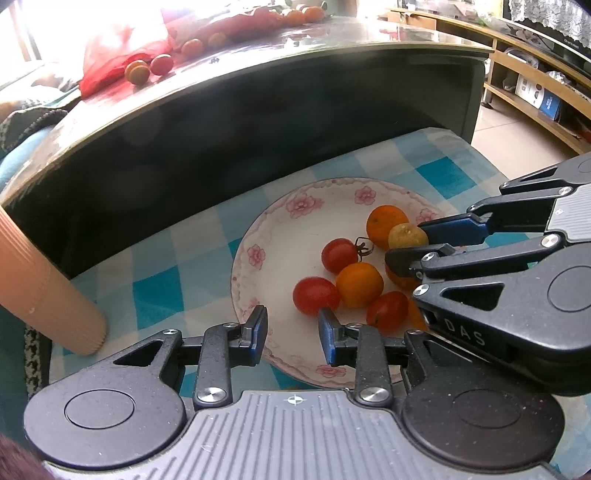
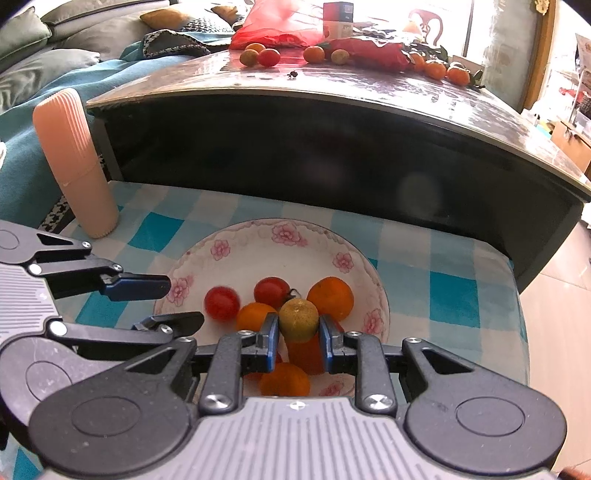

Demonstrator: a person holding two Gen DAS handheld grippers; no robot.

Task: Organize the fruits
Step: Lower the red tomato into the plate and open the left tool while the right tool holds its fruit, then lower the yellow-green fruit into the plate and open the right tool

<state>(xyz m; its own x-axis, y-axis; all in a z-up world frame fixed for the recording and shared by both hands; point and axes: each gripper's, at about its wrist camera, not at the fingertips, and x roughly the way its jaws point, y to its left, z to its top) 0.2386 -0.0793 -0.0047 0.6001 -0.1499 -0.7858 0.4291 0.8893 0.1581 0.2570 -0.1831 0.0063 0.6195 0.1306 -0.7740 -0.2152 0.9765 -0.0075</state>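
**Right Gripper Holding Yellow-Green Citrus Over Plate**

I have the right gripper [image 2: 298,334] closed on a small yellow-green citrus [image 2: 298,319], one pad on each flank at its widest girth. The fruit sits at the fingertips, above the near right part of the floral plate [image 2: 258,236], with an orange piece directly beneath it.

My left gripper [image 1: 291,334] is empty, its jaws slightly parted. It hangs over the plate's near left rim, with a cherry tomato [image 1: 316,295] just beyond its right pad.

Handling notes, as I judge them:
- The citrus looks light, round and firm-skinned. A grip across the middle should hold; a grip off-centre may let it roll out.
- The tomatoes look smooth and thin-skinned. I would close gently to avoid splitting them.
- Loose fruit on the plate will likely roll if nudged.

More fruit lies beside the red bag [image 2: 273,27] on the dark table [image 2: 369,99], far from both grippers.
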